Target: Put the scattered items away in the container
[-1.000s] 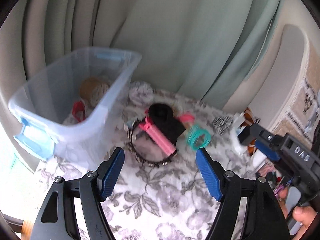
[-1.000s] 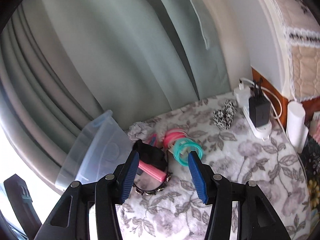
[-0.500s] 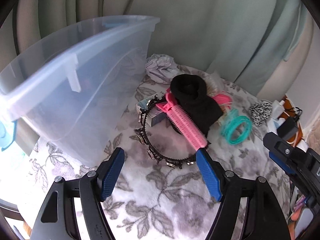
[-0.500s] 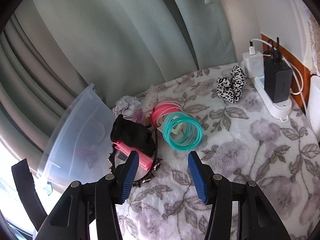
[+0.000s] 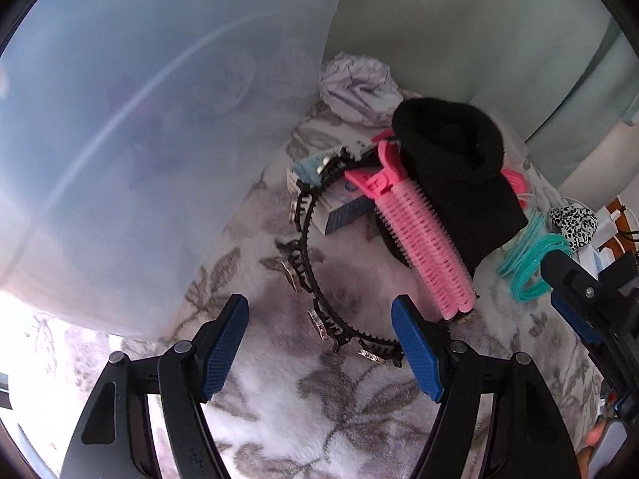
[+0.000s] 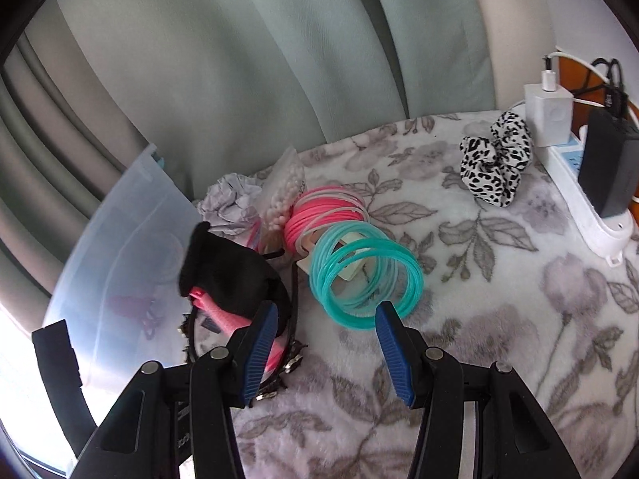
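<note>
I've got both hand-held grippers wide, empty: left (image 5: 319, 343) straddles headband (image 5: 307, 279), right (image 6: 325, 343) lines up w/ teal bands (image 6: 363, 275); clear container (image 6: 120, 271) contents prob. hazy.

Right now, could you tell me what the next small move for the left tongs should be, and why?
Probably ease the left tongs forward and down over the black headband. They are open, the band's toothed arc lies on the floral cloth just ahead between the blue pads, and nothing covers that near section. The clear container stands close on the left.
</note>
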Motion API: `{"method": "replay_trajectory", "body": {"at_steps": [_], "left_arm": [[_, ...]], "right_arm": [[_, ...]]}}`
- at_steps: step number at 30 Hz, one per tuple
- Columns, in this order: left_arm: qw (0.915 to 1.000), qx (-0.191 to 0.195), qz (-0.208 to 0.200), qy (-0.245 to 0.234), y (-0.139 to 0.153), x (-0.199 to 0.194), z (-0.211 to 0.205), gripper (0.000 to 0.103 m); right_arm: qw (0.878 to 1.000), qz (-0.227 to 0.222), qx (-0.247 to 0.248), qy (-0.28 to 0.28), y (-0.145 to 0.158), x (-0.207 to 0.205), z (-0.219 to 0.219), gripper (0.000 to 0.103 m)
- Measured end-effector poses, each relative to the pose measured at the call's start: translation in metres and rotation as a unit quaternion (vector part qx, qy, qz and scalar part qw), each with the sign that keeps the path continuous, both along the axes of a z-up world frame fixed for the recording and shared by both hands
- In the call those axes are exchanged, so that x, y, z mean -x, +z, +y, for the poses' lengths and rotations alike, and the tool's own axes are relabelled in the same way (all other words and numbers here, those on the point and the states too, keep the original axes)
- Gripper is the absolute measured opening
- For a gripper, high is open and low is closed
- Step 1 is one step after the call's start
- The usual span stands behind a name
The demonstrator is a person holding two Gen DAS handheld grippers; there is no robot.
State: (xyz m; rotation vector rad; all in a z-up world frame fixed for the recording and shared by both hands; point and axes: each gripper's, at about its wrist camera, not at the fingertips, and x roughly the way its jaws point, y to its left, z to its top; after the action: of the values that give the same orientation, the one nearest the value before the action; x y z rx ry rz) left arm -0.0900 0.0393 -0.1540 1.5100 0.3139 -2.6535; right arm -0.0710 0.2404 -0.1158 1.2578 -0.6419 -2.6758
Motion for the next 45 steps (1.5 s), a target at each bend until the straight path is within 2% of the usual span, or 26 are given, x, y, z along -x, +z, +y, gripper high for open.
{"method": "replay_trajectory", "body": {"at_steps": [9, 11, 12, 13, 15, 16, 17, 19, 23, 34, 39, 45], "left_arm": [[0.9997, 0.009, 0.007, 0.019, -0.005, 0.009, 0.0, 0.075], [0.9996, 0.013, 0.01, 0.024, -0.004, 0.008, 0.001, 0.071], [0.9995, 0.015, 0.012, 0.025, -0.004, 0.007, 0.002, 0.063], [0.9994, 0.018, 0.015, 0.025, -0.003, 0.007, 0.002, 0.058], [0.9993, 0.021, 0.019, 0.026, -0.003, 0.006, 0.002, 0.035], [0.9993, 0.017, 0.02, 0.026, -0.002, 0.006, 0.0, 0.03], [0.9994, 0.012, 0.021, 0.026, -0.001, 0.006, -0.002, 0.026], [0.9994, 0.005, 0.025, 0.022, 0.002, 0.003, -0.002, 0.026], [0.9992, -0.002, 0.038, 0.01, 0.013, -0.006, -0.001, 0.022], [0.9935, -0.021, 0.105, -0.038, 0.077, -0.052, 0.007, 0.016], [0.9893, -0.028, 0.131, -0.058, 0.102, -0.074, 0.009, 0.016], [0.9829, -0.04, 0.163, -0.076, 0.125, -0.079, 0.002, 0.016]], "right_arm": [[1.0, -0.01, 0.001, -0.006, -0.019, 0.024, 0.0, 0.055], [1.0, -0.007, 0.003, -0.01, -0.02, 0.027, 0.001, 0.054], [1.0, -0.005, 0.006, -0.012, -0.02, 0.027, 0.001, 0.051], [1.0, -0.004, 0.009, -0.012, -0.02, 0.027, 0.001, 0.042], [1.0, 0.0, 0.018, -0.011, -0.018, 0.025, 0.002, 0.03], [1.0, 0.002, 0.023, -0.011, -0.017, 0.024, 0.002, 0.019], [1.0, 0.007, 0.022, -0.012, -0.014, 0.022, 0.002, 0.016], [0.999, 0.019, 0.026, -0.016, -0.006, 0.016, 0.003, 0.011], [0.997, 0.053, 0.045, -0.028, 0.016, -0.002, 0.01, 0.009], [0.983, 0.17, 0.052, -0.05, 0.109, -0.063, 0.023, 0.007], [0.976, 0.205, 0.047, -0.057, 0.143, -0.091, 0.023, 0.007], [0.969, 0.236, 0.045, -0.061, 0.173, -0.121, 0.021, 0.008]]}}
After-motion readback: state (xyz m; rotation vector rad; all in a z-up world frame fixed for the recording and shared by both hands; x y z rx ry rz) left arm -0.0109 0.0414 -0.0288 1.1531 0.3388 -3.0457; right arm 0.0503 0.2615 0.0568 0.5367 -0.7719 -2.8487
